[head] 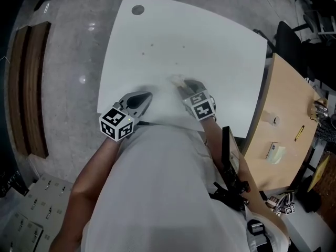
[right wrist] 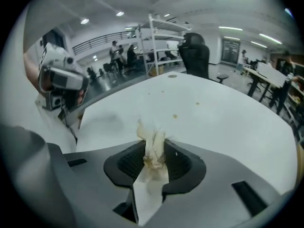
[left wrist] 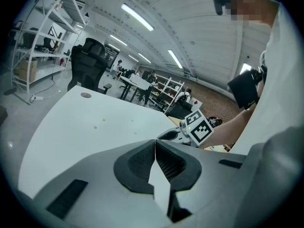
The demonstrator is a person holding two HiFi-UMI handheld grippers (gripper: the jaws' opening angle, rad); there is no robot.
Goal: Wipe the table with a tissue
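Observation:
The white table (head: 210, 62) carries a few small brownish specks (head: 152, 45) toward its far side; the same specks (right wrist: 175, 116) show in the right gripper view. My right gripper (right wrist: 154, 148) is shut on a crumpled, stained tissue (right wrist: 152, 144), which sticks out past the jaws just above the table's near part. In the head view this right gripper (head: 182, 85) and the tissue (head: 175, 80) look blurred. My left gripper (head: 143, 97) hovers at the table's near left edge, and in its own view the left gripper (left wrist: 155, 144) is shut with nothing between the jaws.
A wooden side desk (head: 283, 114) with small items stands right of the table, and a black office chair (head: 287, 38) behind it. The table has a round cable hole (head: 137, 9) at its far left corner. A wooden bench (head: 30, 88) lies on the floor at left.

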